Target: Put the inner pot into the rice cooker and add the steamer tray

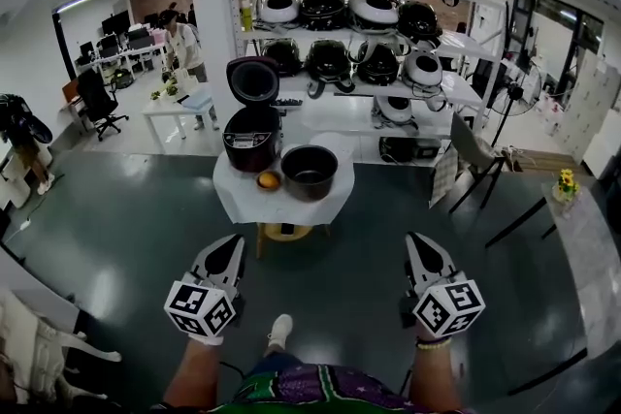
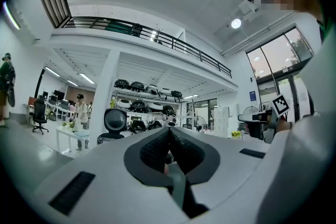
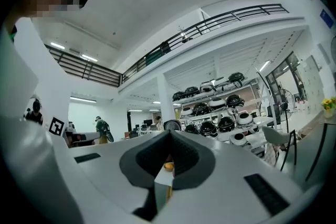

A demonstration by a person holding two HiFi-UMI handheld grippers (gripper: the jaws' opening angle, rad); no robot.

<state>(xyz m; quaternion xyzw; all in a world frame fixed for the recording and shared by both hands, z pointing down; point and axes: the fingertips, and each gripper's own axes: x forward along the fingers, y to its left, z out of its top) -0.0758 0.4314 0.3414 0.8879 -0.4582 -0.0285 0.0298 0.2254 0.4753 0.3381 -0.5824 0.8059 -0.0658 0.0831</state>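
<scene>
1. Inner pot (image 1: 309, 172): it stands upright and open-mouthed on the small cloth-covered table (image 1: 281, 207), just to the right of the rice cooker (image 1: 252, 139), and it is not yet in it.
2. It looks dark, round and rigid. I judge it to be a coated metal bowl that won't give under a pinch, and light enough while empty. Its smooth wall is probably slippery.
3. I'd grip the thin rim, one jaw inside and one outside. I would take it at opposite sides with both grippers so it lifts level instead of swinging.
4. The cooker's lid (image 1: 254, 79) stands raised, so the well looks open to receive the pot from above.
5. A small orange round thing (image 1: 268, 179) sits touching or just beside the pot's left side. It is too small for me to tell whether it belongs to the steamer tray, and I can't pick out a tray for certain.
6. My left gripper (image 1: 236, 241) and right gripper (image 1: 415, 239) are held level, well short of the table. Both have their jaws pressed together with nothing between them, so both must open before I can grip the rim.
7. Behind the table, shelves (image 1: 369, 34) hold many more cookers.
</scene>
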